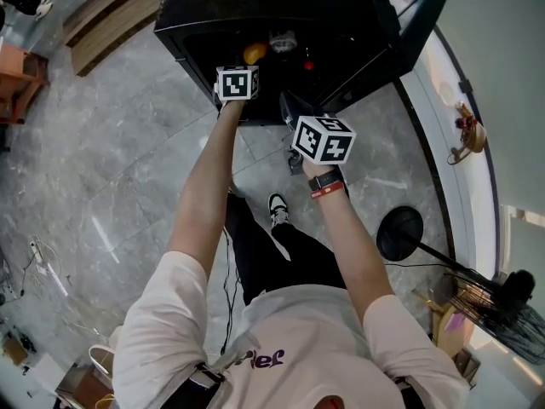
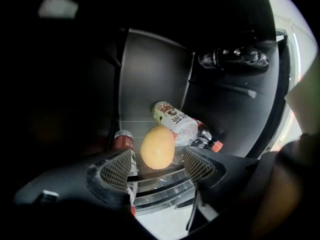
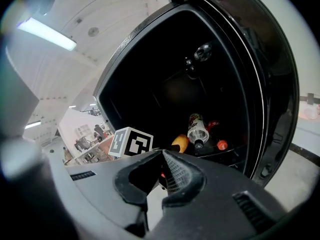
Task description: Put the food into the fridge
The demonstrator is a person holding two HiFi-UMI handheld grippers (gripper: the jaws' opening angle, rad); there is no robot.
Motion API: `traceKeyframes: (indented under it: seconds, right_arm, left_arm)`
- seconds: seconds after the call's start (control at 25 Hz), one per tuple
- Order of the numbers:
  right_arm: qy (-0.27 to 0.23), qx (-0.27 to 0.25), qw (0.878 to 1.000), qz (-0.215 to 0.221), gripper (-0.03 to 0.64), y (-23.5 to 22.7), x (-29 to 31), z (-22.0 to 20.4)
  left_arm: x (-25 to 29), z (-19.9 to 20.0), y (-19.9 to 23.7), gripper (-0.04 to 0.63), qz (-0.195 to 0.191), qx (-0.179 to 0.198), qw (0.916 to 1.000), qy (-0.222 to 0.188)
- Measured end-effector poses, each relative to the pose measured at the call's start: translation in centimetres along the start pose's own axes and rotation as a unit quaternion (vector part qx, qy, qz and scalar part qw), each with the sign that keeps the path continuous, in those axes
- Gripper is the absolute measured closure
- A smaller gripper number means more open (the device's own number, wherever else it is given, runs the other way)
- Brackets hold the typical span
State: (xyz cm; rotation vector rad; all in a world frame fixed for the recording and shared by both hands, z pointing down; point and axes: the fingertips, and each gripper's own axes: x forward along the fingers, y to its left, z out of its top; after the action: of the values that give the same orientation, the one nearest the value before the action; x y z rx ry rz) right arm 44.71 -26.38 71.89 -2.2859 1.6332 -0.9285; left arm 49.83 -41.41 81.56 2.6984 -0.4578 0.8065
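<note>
Fruit [image 2: 157,147], orange-yellow and egg-shaped, sits on the glass shelf [image 2: 165,180] inside the small black fridge [image 1: 192,11], whose door [image 1: 415,25] stands wide open to the right. The left tool [image 2: 158,155] is open. The fruit shows between its two meshed pads, clear of both, so nothing is gripped. Just behind the fruit a clear bottle [image 2: 176,121] with a printed label lies on its side. A red can [image 2: 123,140] is just to the fruit's left, partly hidden by one jaw, and a red-capped bottle [image 2: 214,145] lies to the right. The right tool [image 3: 161,153] is closed, its tips together with nothing between them, and it is held outside the fridge in front of the opening. In the head view both arms reach forward over a grey stone floor [image 1: 102,169].
</note>
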Motion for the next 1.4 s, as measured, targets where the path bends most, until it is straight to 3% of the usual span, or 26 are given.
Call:
traceKeyframes:
  seconds: [0.32,0.68,1.4]
  right_arm:
    - [0.008,-0.023,1.0,-0.007,0.606,0.6,-2.0,1.9]
    - [-0.002,-0.008,1.0,-0.021,0.606,-0.4,-4.4,3.3]
    - [-0.01,-0.077,0.997,-0.011,0.603,5.5,-10.0,7.9]
  left_arm:
    - [-3.0,0.3,-1.5,0.282,-0.009,0.008,0.9998,-0.014]
    - [-7.3,1.2,-4.1,0.284,-0.031,0.0,0.9991,-0.028]
    - [-24.6,7.0,-9.2,0.285,-0.028,-0.008,0.9924,-0.12]
